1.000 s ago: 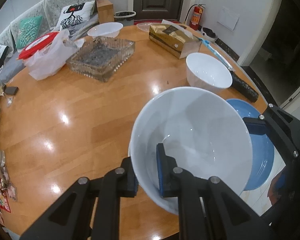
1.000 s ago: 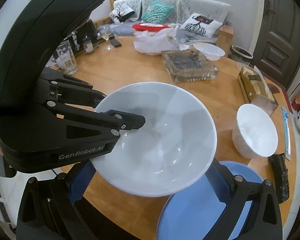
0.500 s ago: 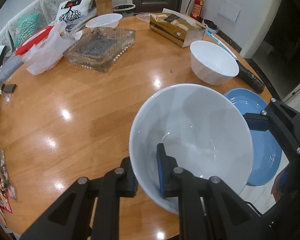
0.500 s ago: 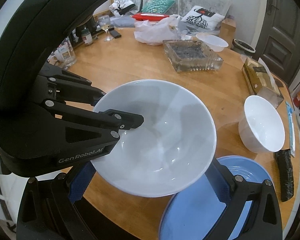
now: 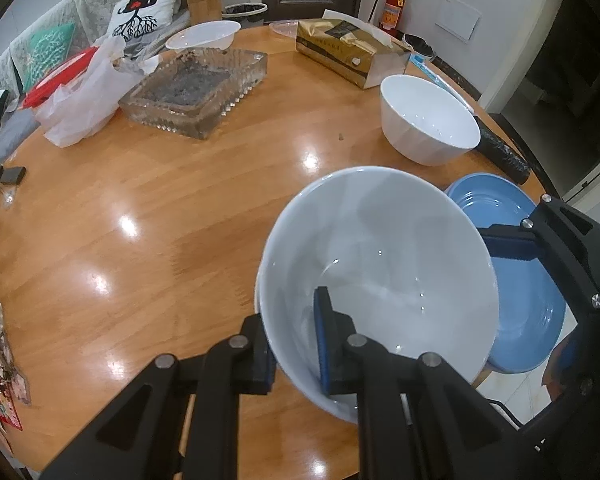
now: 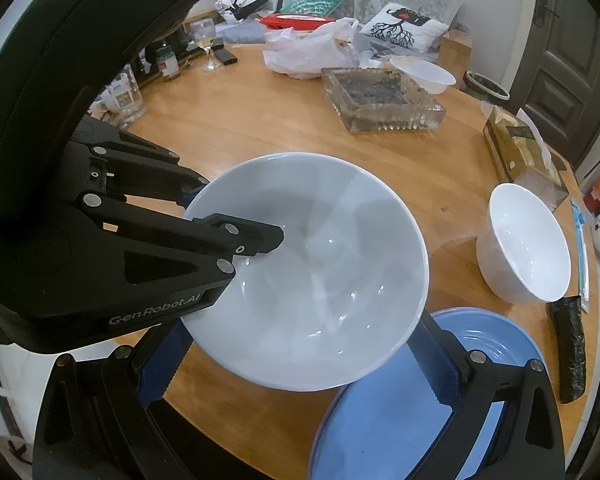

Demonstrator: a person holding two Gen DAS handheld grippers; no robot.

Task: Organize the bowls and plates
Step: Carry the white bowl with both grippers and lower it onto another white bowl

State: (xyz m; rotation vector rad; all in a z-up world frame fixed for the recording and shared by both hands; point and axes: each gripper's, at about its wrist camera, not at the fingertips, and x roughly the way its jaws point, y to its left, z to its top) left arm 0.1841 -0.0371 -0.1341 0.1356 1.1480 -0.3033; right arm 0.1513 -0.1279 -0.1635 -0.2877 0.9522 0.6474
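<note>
A wide white bowl is pinched by its near rim in the left gripper and held above the table, partly over the blue plate, while the right gripper is spread wide beneath it, gripping nothing. The carrying step is judged to be in hand; next, a level lowering onto the blue plate or into the smaller white bowl is called for. "GenRobot.AI" is read on the left gripper's body in the right wrist view.

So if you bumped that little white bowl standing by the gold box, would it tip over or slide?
The small deep white bowl would probably slide rather than tip: it sits upright on a glossy wooden table that looks slick. It is tall for its width, so a push near the rim might rock it. It looks like glazed ceramic, so likely hard, fairly heavy and breakable if it fell.
</note>
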